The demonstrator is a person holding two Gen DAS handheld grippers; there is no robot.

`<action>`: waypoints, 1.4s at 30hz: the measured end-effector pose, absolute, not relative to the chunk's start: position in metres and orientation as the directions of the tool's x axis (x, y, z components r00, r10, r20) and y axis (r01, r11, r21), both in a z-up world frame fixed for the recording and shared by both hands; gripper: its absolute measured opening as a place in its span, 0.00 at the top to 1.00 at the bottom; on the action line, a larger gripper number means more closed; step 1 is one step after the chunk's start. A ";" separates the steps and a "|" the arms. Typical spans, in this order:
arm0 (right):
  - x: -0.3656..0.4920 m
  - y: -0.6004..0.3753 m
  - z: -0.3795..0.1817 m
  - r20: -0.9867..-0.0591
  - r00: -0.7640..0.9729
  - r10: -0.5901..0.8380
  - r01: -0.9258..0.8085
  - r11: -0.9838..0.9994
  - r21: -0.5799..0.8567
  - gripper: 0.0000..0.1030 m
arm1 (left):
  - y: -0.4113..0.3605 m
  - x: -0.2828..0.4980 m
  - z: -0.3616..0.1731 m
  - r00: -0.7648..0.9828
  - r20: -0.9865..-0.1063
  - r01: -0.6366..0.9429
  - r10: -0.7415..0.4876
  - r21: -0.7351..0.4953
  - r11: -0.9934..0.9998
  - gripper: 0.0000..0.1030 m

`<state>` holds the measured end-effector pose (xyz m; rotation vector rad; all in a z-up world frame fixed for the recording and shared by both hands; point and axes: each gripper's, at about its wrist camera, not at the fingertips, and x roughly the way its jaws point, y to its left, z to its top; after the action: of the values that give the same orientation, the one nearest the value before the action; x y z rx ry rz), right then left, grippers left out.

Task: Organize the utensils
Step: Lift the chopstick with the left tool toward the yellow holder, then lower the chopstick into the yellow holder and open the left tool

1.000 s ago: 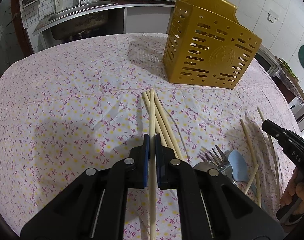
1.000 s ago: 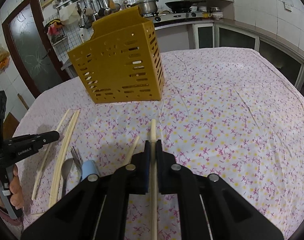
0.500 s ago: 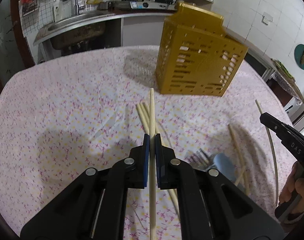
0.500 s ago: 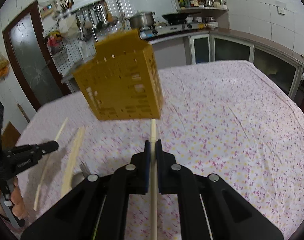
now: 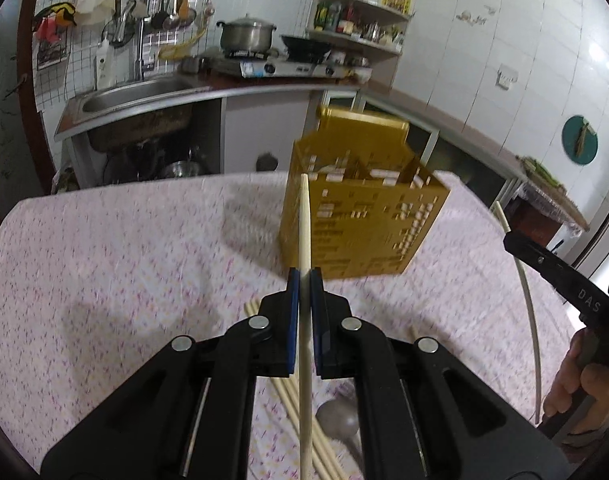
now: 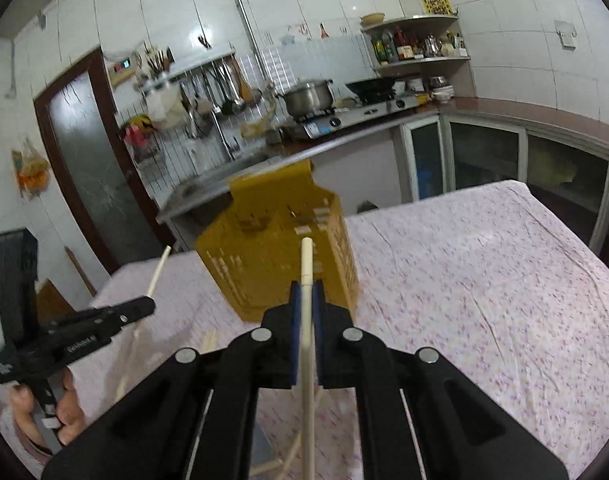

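1. A pale wooden chopstick [image 5: 304, 236] is clamped between the blue pads of the left gripper [image 5: 303, 280], its tip raised in front of the yellow perforated holder [image 5: 364, 216].
2. A second chopstick [image 6: 306, 276] is pinched in the same way by the right gripper [image 6: 306, 292], its blunt end standing up before the same holder [image 6: 280, 256].
3. Both sets of jaws are seen closed tight on their sticks, which are held clear of the table.
4. The holder is seen upright on the flowered tablecloth [image 5: 124, 248], with its inner dividers visible from above.
5. More chopsticks [image 5: 288, 396] are left lying on the cloth below the left gripper, beside a grey spoon [image 5: 338, 420].
6. The right gripper is also seen at the edge of the left view, gripped by a hand [image 5: 584, 388].
7. A sink [image 5: 132, 96], a steel pot [image 5: 246, 36] and a wok [image 5: 306, 42] are seen on the counter behind.
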<state>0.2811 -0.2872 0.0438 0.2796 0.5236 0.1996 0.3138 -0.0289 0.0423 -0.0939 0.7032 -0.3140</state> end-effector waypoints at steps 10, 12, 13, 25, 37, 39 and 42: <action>0.296 -0.282 0.091 -0.384 0.883 0.271 -0.152 0.938 0.312 0.94 | -0.039 0.320 0.093 0.775 -0.535 0.295 -0.336 -0.165 0.941 0.96; 0.300 -0.282 0.101 -0.362 0.890 0.276 -0.161 0.935 0.315 0.94 | -0.041 0.320 0.103 0.782 -0.521 0.304 -0.343 -0.161 0.939 0.96; 0.300 -0.283 0.105 -0.353 0.891 0.285 -0.170 0.931 0.322 0.94 | -0.041 0.322 0.110 0.785 -0.513 0.309 -0.346 -0.159 0.938 0.96; 0.340 -0.284 0.145 -0.259 0.909 0.327 -0.210 0.895 0.393 0.94 | -0.046 0.349 0.171 0.835 -0.404 0.327 -0.373 -0.179 0.928 0.96; 0.376 -0.295 0.138 -0.034 0.951 0.308 -0.262 0.858 0.443 0.94 | -0.060 0.385 0.170 0.862 -0.327 0.340 -0.387 -0.193 0.921 0.96; 0.377 -0.295 0.137 0.001 0.958 0.288 -0.260 0.865 0.430 0.94 | -0.063 0.387 0.171 0.873 -0.302 0.342 -0.383 -0.179 0.922 0.96; 0.383 -0.298 0.134 0.034 0.968 0.250 -0.241 0.873 0.424 0.94 | -0.066 0.393 0.168 0.875 -0.299 0.344 -0.381 -0.171 0.923 0.96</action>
<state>0.3825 -0.2977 0.1340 0.4400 0.0218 0.2565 0.3926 -0.0657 0.1676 -0.1145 0.3347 -0.3794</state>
